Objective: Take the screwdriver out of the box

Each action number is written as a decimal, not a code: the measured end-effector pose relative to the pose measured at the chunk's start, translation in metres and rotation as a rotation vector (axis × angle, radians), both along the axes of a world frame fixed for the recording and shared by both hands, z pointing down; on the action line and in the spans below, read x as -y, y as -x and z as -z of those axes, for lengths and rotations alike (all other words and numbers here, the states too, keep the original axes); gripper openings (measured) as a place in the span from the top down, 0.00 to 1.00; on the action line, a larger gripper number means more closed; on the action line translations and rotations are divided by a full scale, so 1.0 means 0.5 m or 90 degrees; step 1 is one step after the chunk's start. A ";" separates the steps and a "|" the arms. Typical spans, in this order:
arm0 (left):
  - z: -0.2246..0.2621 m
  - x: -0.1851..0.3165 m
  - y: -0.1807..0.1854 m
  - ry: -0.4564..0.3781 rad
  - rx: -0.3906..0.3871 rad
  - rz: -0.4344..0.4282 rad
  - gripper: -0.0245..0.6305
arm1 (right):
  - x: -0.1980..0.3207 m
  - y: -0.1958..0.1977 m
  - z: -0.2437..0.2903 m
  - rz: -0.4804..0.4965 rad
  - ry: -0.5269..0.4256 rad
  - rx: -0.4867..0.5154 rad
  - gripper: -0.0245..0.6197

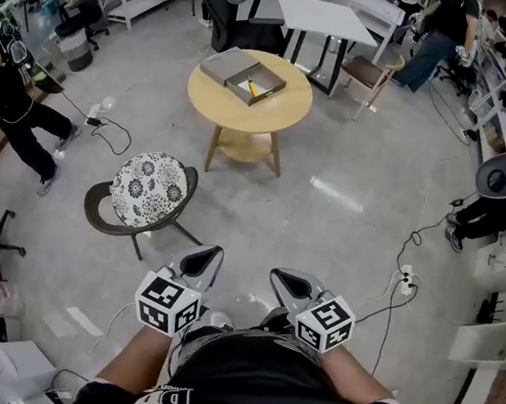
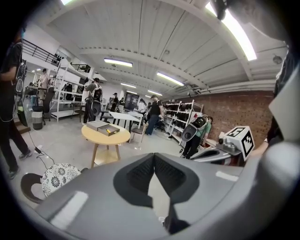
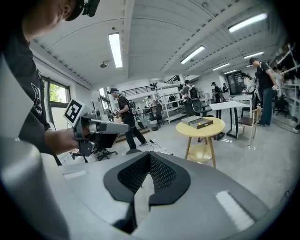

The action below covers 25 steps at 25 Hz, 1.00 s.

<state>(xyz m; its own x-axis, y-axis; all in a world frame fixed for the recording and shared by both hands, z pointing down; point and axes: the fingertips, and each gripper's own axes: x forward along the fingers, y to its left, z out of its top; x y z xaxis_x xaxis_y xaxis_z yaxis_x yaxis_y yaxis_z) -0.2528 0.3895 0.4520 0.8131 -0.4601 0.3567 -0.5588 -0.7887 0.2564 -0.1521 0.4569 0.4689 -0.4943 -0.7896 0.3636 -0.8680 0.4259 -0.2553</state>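
Note:
A shallow grey box lies open on a round wooden table well ahead of me, its lid beside it. Inside the box shows a yellow-handled screwdriver. My left gripper and right gripper hang side by side close to my body, far short of the table, both shut and empty. In the left gripper view the jaws meet at their tips, with the table and box in the distance. In the right gripper view the jaws meet too, and the box sits on the table.
A low chair with a flower-patterned cushion stands between me and the table, to the left. Cables and a power strip lie on the floor at right. A person in black stands at left; a white table and shelves stand behind.

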 end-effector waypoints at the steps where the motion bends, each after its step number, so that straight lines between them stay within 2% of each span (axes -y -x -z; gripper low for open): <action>1: -0.004 0.000 0.005 0.004 0.000 -0.001 0.87 | -0.003 0.006 -0.004 0.000 0.004 -0.001 0.96; 7: -0.016 -0.007 0.018 0.008 -0.002 -0.013 0.87 | 0.006 0.023 -0.015 -0.008 0.016 0.001 0.96; 14: -0.021 0.032 0.036 0.013 -0.003 0.015 0.87 | 0.046 0.029 -0.015 0.002 0.018 0.007 0.96; 25: -0.014 0.153 -0.020 0.006 0.014 0.028 0.87 | 0.209 -0.040 -0.011 0.005 0.007 0.028 0.96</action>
<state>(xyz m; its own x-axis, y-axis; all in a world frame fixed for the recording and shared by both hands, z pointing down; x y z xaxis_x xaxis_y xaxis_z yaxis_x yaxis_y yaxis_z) -0.2429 0.3131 0.4591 0.7837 -0.4922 0.3790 -0.5990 -0.7603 0.2512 -0.1321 0.3523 0.4743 -0.5163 -0.7816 0.3500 -0.8525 0.4299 -0.2975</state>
